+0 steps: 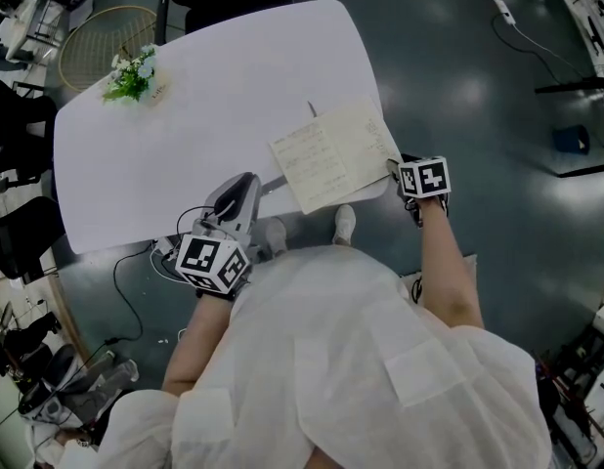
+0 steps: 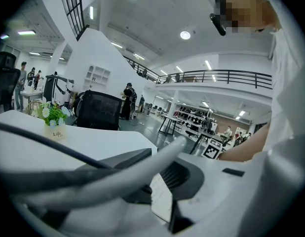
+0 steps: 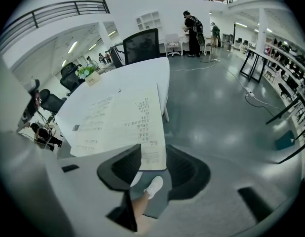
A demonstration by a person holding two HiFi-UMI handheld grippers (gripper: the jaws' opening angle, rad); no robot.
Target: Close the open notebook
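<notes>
- Head view: the open notebook (image 1: 333, 154) lies flat at the near right corner of the white table (image 1: 185, 154). Both of its pages face up, and its right corner hangs a little over the table's edge.
- The right gripper (image 1: 400, 167) sits at 4 o'clock of the notebook, just at that corner. The left gripper (image 1: 245, 189) rests near the table's edge at 8 o'clock of it, close to the notebook but apart from it.
- Step in hand, as I judge it: taking hold of the right side – the closing itself is not yet begun.
- Right gripper view: the jaws are partly narrowed, with the lower corner of the right-hand page (image 3: 142, 132) between them. A gap is open below the corner, and a white shoe (image 3: 154, 185) shows through it, so I see no firm pinch yet.
- Left gripper view: the jaws stand only a little apart and grip nothing. A strip of pale page shows in the gap, and a pale cable (image 2: 133, 169) crosses in front.
- The next move calls for a firm pinch. Then the page is lifted and swung over the spine toward 9 o'clock. The jaws may catch only the top sheet and not the cover; that needs care.
- Only the head view shows both grippers and the whole table, with the small flower pot (image 1: 134, 74) at 10 o'clock of the notebook. Only the right gripper view shows how the page sits between the jaws.
</notes>
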